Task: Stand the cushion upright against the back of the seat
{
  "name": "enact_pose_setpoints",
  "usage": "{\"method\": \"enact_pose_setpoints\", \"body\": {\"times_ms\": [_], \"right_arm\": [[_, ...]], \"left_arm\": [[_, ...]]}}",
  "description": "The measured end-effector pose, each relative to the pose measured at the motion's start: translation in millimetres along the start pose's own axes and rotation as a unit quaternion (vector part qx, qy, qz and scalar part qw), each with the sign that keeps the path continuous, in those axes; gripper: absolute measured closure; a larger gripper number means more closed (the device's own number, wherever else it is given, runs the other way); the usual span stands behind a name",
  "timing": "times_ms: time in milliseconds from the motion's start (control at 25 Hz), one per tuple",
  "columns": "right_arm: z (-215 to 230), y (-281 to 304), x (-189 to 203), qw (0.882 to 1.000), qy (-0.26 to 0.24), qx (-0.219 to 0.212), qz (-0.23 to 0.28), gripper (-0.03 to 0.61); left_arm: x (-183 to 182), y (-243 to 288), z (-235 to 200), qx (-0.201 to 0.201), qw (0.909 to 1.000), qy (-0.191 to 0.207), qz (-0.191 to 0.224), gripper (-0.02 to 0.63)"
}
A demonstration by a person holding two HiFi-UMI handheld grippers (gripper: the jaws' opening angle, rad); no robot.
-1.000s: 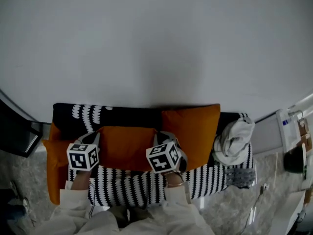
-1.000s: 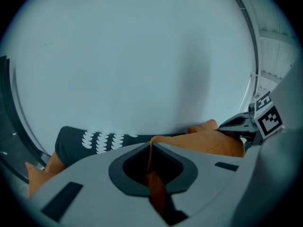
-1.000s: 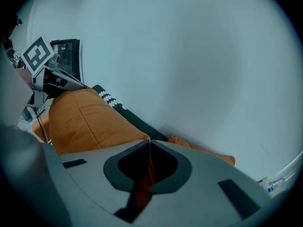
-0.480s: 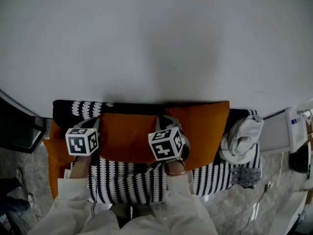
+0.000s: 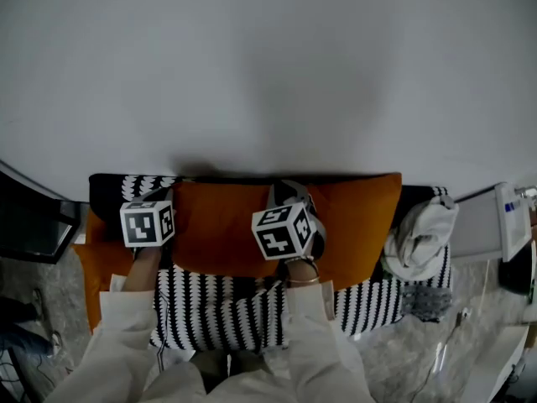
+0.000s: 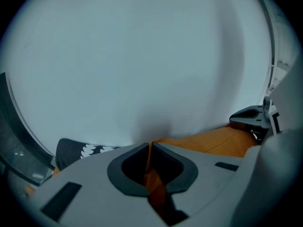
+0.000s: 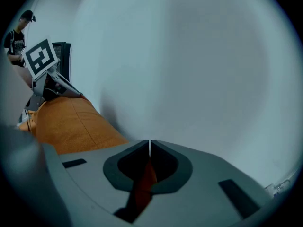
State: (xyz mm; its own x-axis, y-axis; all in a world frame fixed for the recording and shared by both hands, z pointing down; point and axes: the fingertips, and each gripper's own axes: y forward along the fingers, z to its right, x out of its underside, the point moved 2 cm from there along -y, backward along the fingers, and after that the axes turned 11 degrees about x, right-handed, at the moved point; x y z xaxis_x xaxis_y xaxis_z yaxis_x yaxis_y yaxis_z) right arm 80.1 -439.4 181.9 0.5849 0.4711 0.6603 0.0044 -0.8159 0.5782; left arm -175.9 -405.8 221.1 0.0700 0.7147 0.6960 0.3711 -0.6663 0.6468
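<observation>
The orange cushion point(image 5: 220, 225) stands on the black-and-white striped seat point(image 5: 218, 309), its top edge at the sofa back by the white wall. My left gripper point(image 5: 159, 196) is shut on the cushion's upper left edge. My right gripper point(image 5: 287, 190) is shut on its upper right edge. In the left gripper view the jaws point(image 6: 149, 144) meet with orange fabric point(image 6: 154, 183) pinched between them, and the cushion point(image 6: 213, 141) runs off to the right. In the right gripper view the jaws point(image 7: 149, 141) likewise pinch orange fabric point(image 7: 144, 181), with the cushion point(image 7: 71, 122) stretching left.
A second orange cushion point(image 5: 362, 217) leans against the back at the right, and another point(image 5: 96, 263) lies at the sofa's left end. A white bundle point(image 5: 419, 238) sits at the right end. The white wall point(image 5: 268, 74) is directly behind. A person point(image 7: 16, 30) stands far left.
Both grippers moved toward the wall with the cushion between them. Its top edge, earlier over the middle of the seat, now reaches the sofa back.
</observation>
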Motion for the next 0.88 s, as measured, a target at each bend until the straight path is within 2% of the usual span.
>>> {"method": "enact_pose_setpoints", "body": {"times_ms": [80,160,360,680,880], "right_arm": [[6,0,-7,1.0,0.001,0.02,0.016,0.558],[5,0,-10,1.0,-0.004,0.02,0.018,0.558],[4,-3,-9,0.999,-0.014,0.023,0.023,0.558],[6,-17,-10,0.998,0.055,0.004,0.039,0.558],[1,-28,-7,0.996,0.071,0.0,0.05,0.558]], "left_arm": [[-2,4,-1,0.001,1.0,0.002,-0.002,0.594],[-7,5,-3,0.002,0.9999,0.01,0.002,0.594],[-20,1,2,-0.006,0.9973,0.065,0.033,0.594],[-33,-12,12,-0.016,0.991,0.101,0.086,0.591],[-37,-23,20,-0.001,0.9871,0.112,0.114,0.591]]}}
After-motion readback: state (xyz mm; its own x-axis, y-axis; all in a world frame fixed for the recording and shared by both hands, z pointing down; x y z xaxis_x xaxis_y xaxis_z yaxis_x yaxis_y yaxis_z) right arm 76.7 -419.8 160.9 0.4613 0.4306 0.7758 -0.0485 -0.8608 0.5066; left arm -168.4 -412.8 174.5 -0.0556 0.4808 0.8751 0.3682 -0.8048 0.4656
